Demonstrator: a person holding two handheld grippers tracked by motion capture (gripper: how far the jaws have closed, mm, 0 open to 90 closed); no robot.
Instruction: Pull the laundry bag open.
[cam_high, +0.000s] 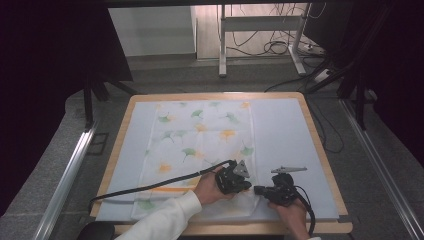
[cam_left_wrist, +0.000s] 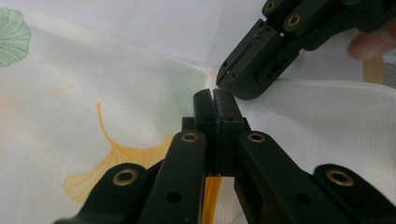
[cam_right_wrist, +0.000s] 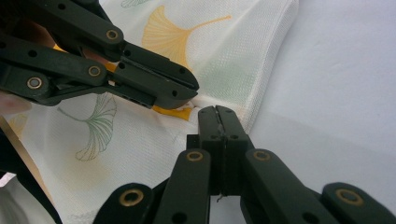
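At table's near edge, both clenched grippers, L (cam_high: 245, 186) & R (cam_high: 260, 190), meet at white leaf-print cloth's (cam_high: 200, 145) corner, seemingly pinching nothing; next: open, grasp, fold.

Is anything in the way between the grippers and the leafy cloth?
No. Nothing visible stands between them: the left hand-held gripper and right hand-held gripper sit with jaws closed right at the near right corner of the leafy cloth, tips almost meeting.

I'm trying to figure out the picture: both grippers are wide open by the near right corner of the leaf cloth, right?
Not quite: both are shut. The left gripper and right gripper views show jaws pressed together, by that corner of the leaf cloth.
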